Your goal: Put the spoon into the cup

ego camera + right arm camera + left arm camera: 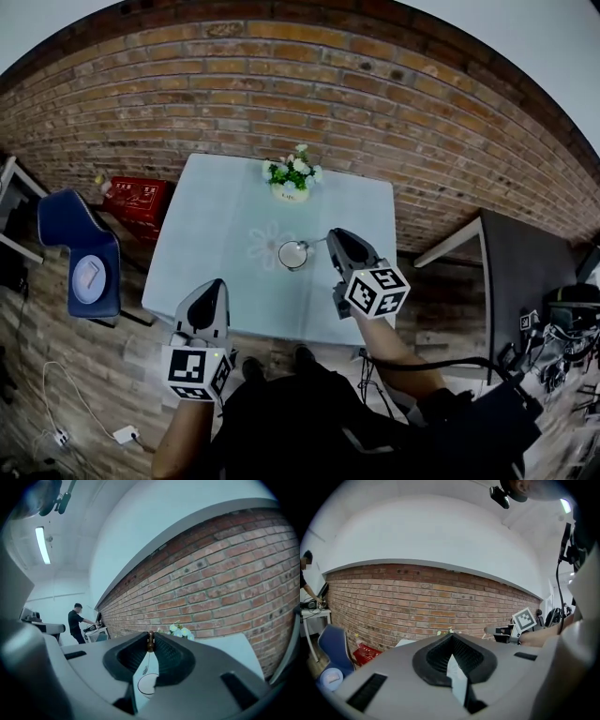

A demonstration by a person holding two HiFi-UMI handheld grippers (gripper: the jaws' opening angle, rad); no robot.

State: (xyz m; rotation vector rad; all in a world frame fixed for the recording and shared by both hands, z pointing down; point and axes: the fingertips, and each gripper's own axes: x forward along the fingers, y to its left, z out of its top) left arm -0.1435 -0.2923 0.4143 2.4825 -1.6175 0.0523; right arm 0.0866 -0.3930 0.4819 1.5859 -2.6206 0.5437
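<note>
Two tools: right gripper (335, 238) clamped spoon (150, 642) handle, bowl near cup (293, 254); left gripper (216, 287) closed, empty. Insertion step, apparently; next called for lowering bowl into cup, then release.

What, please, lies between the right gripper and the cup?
The spoon, gripped by the right gripper, spans the gap to the cup; the head view shows it.

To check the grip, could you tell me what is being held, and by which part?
The right gripper pinches the spoon by the brown end of its handle; the left gripper holds nothing.
</note>
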